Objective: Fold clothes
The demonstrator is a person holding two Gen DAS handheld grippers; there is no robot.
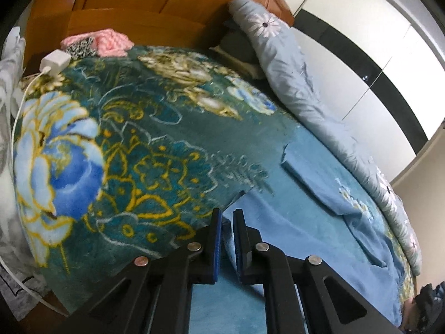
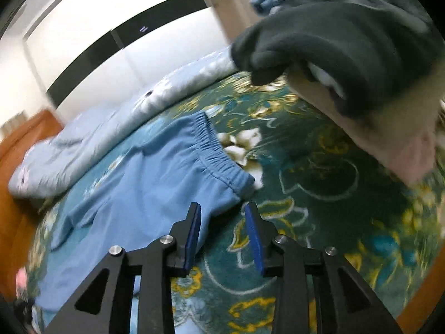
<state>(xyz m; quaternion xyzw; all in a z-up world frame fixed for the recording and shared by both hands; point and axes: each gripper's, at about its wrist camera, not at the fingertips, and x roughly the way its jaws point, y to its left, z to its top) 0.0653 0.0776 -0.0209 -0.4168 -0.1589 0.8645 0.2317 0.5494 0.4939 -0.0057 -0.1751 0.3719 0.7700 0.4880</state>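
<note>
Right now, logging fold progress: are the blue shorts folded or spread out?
Spread. The blue shorts lie flat on the floral blanket, elastic waistband unfolded, a leg stretched out.

Bed covered by a dark green floral blanket, filling most of both views. On it:
- light blue trousers, spread flat, lower centre, elastic waistband toward the right.
- pale blue flowered quilt, bunched along the far edge.
- white charger with cable, upper left.
- pink knit item, upper left, by the wooden headboard.
</note>
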